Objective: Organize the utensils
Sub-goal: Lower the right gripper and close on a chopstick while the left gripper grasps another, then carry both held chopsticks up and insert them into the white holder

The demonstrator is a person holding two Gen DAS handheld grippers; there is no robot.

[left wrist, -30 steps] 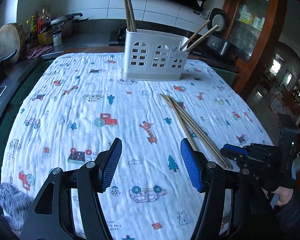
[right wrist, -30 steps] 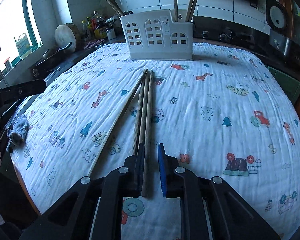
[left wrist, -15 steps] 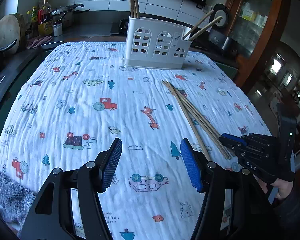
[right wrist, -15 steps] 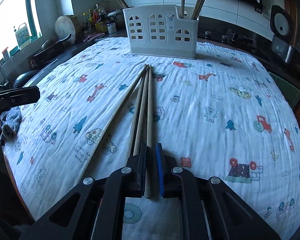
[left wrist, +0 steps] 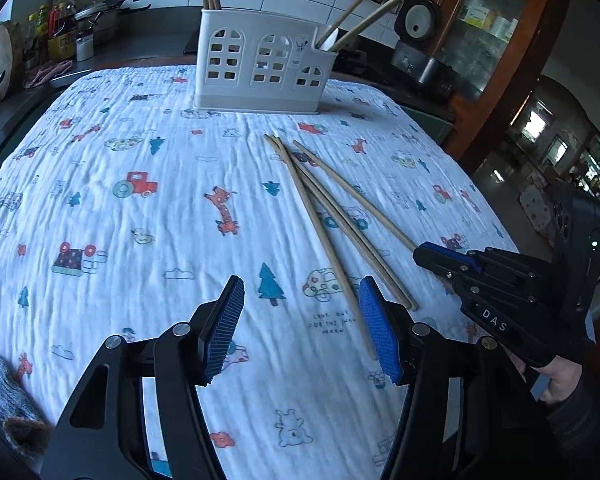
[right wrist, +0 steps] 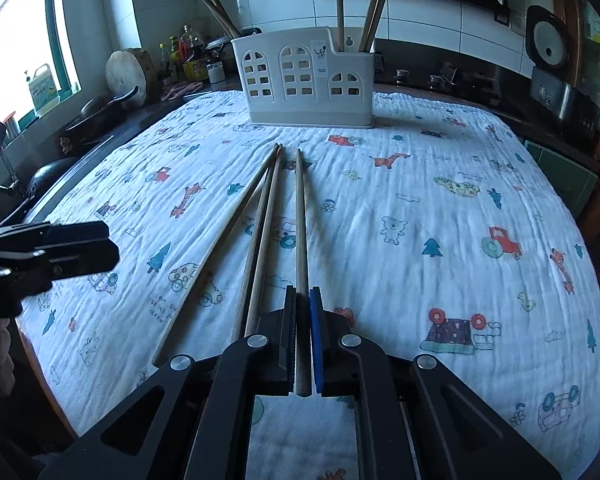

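The right gripper (right wrist: 303, 340) is clamped tight on the near end of one chopstick (right wrist: 300, 224), its jaws having just finished closing on the stick between them. That chopstick runs straight away from the gripper, its long axis pointing to the far side toward the white utensil holder (right wrist: 308, 80), and lies apart from the others. Just left of it three loose chopsticks (right wrist: 260, 232) rest on the printed cloth (right wrist: 440, 200) covering the bench, near ends fanned apart, far tips almost meeting. The right gripper tilts downward toward the cloth.

The left gripper (left wrist: 300, 328) hangs over the near part of the cloth, also angled down, its blue pads (left wrist: 224, 328) about half apart with nothing between them; the leftmost loose chopstick's near end lies just beside its right pad.

The holder stands upright at the far edge, with more chopsticks (right wrist: 374, 4) leaning in its compartments. A hand (left wrist: 560, 376) grips the right gripper's handle.
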